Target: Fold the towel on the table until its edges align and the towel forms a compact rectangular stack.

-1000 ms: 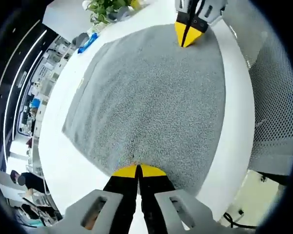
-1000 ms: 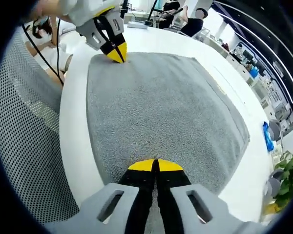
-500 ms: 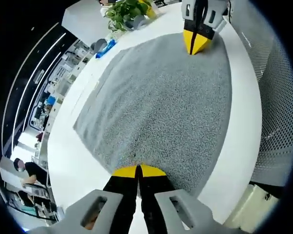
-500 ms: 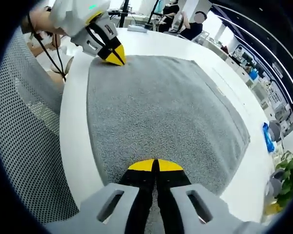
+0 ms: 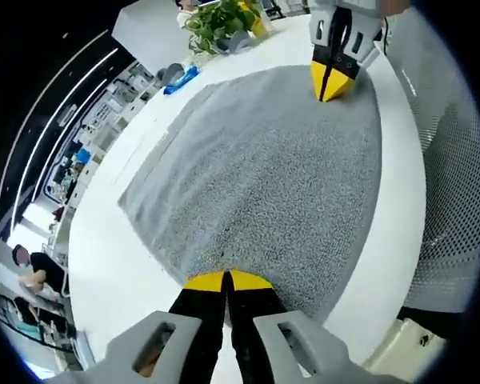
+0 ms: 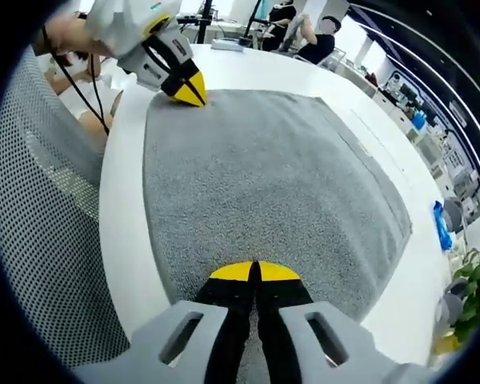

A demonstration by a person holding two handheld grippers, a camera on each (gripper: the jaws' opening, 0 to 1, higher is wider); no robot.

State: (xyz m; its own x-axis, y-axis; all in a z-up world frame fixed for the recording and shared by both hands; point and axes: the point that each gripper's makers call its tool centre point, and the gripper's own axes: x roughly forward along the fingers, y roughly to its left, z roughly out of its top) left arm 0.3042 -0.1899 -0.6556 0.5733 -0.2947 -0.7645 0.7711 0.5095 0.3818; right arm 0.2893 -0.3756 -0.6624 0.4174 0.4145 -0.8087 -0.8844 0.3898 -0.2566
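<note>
Grey towel (image 5: 264,168) lies flat on the white table (image 5: 120,264); our left gripper (image 5: 226,279) and right gripper (image 6: 254,271) stay clamped on its near corners. Little has shifted; we judge the first fold not yet begun.

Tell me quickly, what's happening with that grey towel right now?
Both grippers, left and right, jaws shut on near corners. Towel flat, unfolded on table. Nothing on it.

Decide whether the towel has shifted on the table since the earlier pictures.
No. The towel lies flat as before, its edge equally close to the table rim; both grippers remain shut on its corners.
</note>
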